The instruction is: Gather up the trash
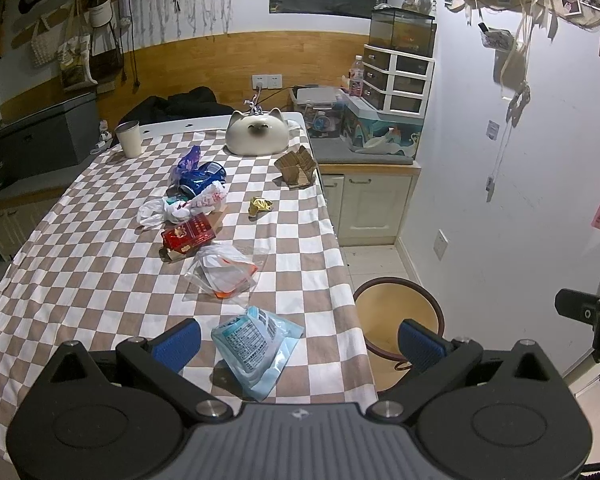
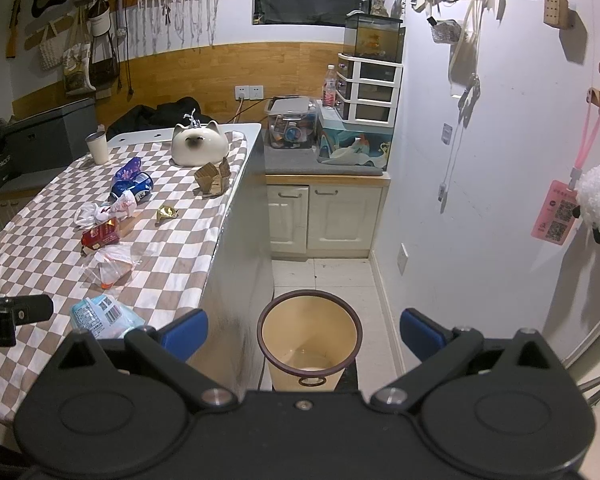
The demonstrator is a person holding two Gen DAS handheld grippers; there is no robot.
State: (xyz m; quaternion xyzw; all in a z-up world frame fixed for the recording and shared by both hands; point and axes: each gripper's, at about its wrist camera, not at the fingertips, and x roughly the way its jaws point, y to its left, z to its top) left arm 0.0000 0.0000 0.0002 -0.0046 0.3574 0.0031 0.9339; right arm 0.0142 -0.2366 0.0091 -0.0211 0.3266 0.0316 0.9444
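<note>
Pale blue packet (image 1: pixel 256 346) between released left fingers (image 1: pixel 178 344), right fingers (image 2: pixel 184 334) released above bin (image 2: pixel 310 332)

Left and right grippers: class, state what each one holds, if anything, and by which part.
Nothing is held. The left gripper is open above the light blue packet on the table; the right gripper is open over the bin.

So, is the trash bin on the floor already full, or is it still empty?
Nearly empty. The right wrist view looks down into the bin: its inner walls are bare and only something pale lies at the bottom; what it is, I cannot tell.
</note>
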